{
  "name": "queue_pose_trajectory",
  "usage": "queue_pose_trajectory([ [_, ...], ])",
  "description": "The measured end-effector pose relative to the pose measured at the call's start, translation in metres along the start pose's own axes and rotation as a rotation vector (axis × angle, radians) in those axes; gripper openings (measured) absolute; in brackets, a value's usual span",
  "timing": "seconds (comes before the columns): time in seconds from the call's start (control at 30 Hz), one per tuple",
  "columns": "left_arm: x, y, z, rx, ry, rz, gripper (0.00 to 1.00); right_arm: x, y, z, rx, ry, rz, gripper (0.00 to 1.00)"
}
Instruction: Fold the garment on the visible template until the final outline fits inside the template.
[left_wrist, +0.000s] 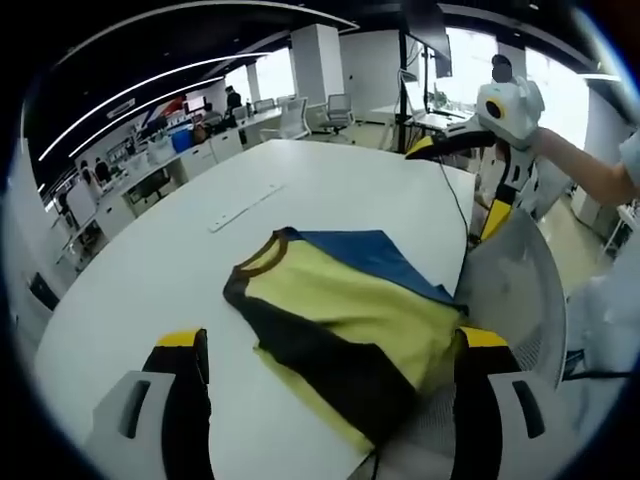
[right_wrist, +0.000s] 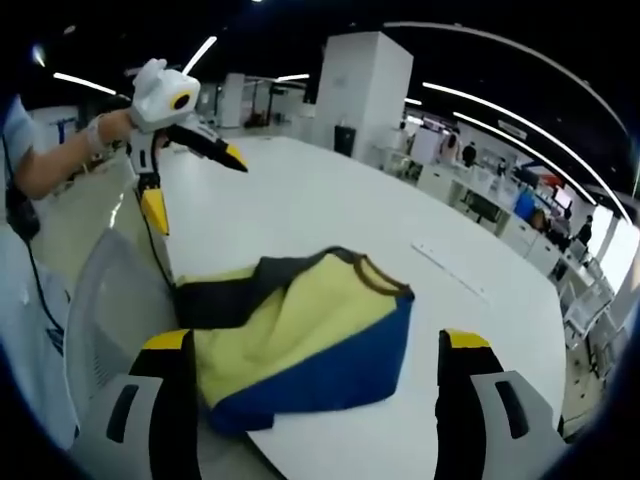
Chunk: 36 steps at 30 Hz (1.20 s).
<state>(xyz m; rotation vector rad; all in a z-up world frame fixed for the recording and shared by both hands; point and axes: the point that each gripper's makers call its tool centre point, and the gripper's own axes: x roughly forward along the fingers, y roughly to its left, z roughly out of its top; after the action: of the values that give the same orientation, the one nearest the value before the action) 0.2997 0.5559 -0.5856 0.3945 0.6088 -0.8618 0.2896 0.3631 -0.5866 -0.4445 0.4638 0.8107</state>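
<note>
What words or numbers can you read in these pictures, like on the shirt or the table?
None can be read.
The garment is plain yellow, blue and dark panels, with no print showing.
The white strip on the table has dots too small to read.

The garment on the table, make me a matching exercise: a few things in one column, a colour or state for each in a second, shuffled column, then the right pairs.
Column one:
1. garment
2. table
3. left tool
4. garment's neckband

Column two:
A. open, holding nothing
B. brown
C. yellow, blue and dark, folded
D. white

Pairs: 1-C, 2-D, 3-A, 4-B
</note>
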Motion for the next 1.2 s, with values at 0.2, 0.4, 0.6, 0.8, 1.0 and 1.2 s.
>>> queue_pose_trajectory([
  [0.2,-0.006,-0.006,-0.012,-0.006,0.017,0.012,1.0,-0.009,0.008,-0.006,0.03,0.001,-0.005,1.0],
  [0.4,-0.01,-0.016,-0.018,-0.016,0.018,0.006,1.0,-0.012,0.021,-0.023,0.047,0.044,-0.001,1.0],
  [0.6,-0.012,-0.021,-0.025,-0.024,0.019,-0.001,1.0,-0.013,0.031,-0.033,0.08,0.051,0.002,1.0],
  [0.8,-0.012,-0.024,-0.029,-0.039,0.013,-0.006,1.0,-0.012,0.033,-0.039,0.096,0.073,-0.007,1.0],
  [1.0,-0.014,-0.025,-0.034,-0.068,0.018,-0.006,1.0,-0.008,0.043,-0.047,0.145,0.096,0.023,1.0],
  [1.2,-0.015,-0.028,-0.039,-0.094,0.014,0.001,1.0,-0.001,0.044,-0.055,0.184,0.122,0.042,0.99],
])
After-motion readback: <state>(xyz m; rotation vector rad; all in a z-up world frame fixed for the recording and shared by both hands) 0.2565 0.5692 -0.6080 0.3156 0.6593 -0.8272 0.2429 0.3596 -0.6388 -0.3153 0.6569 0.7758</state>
